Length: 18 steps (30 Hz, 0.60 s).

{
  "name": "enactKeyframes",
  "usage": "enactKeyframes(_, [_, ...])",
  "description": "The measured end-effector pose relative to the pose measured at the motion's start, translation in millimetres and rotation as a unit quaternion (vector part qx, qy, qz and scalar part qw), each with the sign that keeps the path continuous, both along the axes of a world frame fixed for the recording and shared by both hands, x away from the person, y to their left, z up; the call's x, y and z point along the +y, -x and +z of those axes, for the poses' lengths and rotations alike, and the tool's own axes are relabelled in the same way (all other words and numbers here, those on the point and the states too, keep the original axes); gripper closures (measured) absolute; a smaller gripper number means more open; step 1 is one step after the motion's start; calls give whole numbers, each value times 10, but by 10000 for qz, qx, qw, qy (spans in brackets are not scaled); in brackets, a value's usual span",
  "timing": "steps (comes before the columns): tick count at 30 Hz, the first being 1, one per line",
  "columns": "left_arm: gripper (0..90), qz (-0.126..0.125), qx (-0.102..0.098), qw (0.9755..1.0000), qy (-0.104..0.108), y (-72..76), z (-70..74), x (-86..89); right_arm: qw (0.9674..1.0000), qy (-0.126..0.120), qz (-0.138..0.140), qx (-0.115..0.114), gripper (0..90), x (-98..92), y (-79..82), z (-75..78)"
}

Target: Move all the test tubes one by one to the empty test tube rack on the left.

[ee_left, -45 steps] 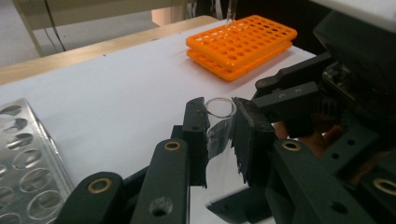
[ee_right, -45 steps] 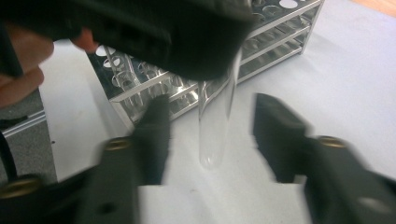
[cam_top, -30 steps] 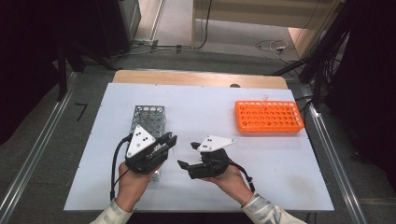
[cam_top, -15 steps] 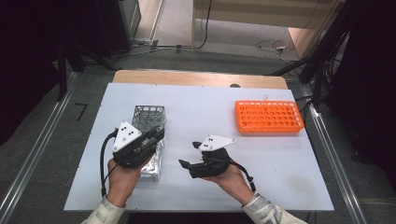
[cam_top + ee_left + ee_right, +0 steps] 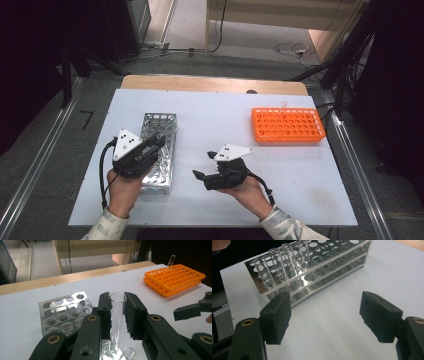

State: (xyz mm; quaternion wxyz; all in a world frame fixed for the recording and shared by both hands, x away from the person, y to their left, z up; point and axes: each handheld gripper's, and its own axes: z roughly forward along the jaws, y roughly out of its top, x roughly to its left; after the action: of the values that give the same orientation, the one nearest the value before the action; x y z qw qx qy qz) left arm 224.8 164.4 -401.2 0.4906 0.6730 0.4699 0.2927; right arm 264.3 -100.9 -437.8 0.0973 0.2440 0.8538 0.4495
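In the high view, a white surface (image 5: pixel 210 115) with a wooden strip along its far edge is seen on a grey floor, with metal rails at either side and cables trailing near dark equipment beyond. A metal test tube rack (image 5: pixel 159 150) lies at the left and an orange test tube rack (image 5: pixel 287 125) at the far right. The left claw (image 5: pixel 156 141) is held above the metal rack; the right claw (image 5: pixel 204 165) hovers over bare surface, well apart from both racks. In the left gripper view, a clear glass test tube (image 5: pixel 117 315) is pinched upright between the jaws, above the metal rack; one tube leans in the orange rack. In the right gripper view, the jaws are spread wide over the white surface, with tubes standing in the metal rack beyond. No readable writing is seen.
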Motion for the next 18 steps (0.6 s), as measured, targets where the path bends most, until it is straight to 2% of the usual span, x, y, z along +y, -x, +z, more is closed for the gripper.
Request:
enactKeyframes(13, [747, 70, 209, 9992, -333, -32, -234, -73, 10000, 44, -5, -9, 240, -8, 1, -12])
enactKeyframes(18, [745, 67, 305, 9988, -369, -17, -289, -73, 10000, 62, -1, -23, 240, -16, 4, -11])
